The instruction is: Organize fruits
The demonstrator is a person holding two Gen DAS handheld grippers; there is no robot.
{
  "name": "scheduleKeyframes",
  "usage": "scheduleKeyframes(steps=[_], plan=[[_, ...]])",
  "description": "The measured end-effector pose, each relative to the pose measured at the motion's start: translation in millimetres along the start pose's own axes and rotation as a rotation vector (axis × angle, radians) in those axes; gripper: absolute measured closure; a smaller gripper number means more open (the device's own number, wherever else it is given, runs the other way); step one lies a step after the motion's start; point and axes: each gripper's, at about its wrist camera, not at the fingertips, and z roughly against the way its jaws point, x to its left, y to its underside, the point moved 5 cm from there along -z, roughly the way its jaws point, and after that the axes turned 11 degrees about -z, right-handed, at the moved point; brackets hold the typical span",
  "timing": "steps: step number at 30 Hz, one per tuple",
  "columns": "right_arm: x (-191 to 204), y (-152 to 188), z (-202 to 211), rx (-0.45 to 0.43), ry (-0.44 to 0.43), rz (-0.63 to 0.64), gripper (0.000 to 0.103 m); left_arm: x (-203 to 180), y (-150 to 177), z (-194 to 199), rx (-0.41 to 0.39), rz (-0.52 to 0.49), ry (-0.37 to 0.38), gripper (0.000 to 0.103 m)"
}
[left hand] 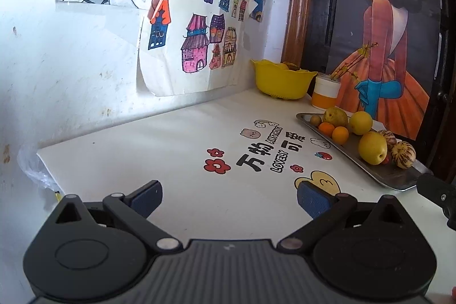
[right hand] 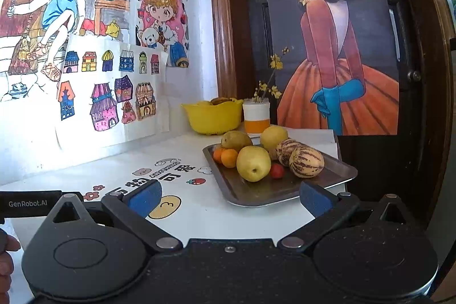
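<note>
Plainly, both grippers hang over the white table [left hand: 176, 138] with jaws spread wide and nothing between them. The left gripper [left hand: 229, 200] fills the lower part of its view, where the metal tray [left hand: 379, 173] of fruit sits at the right edge of the frame. The right gripper [right hand: 230, 197] faces that tray [right hand: 256, 190] nearly head-on, at centre frame. Only this view shows the small red fruit [right hand: 277, 170] clearly, between the front yellow pear [right hand: 253, 163] and a striped melon [right hand: 306, 162]; two oranges [right hand: 229, 157] lie at the tray's left. Behind the tray, in both views, stand a yellow bowl [right hand: 213, 116] and an orange-and-white cup [right hand: 256, 117].
</note>
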Motion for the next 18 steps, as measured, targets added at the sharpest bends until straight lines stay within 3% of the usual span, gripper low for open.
scheduleKeyframes(steps=[18], plan=[[2.4,4.8,1.4,0.003,-0.006,0.004,0.001,2.3,5.4,8.4,-0.049,-0.008,-0.013,0.000]])
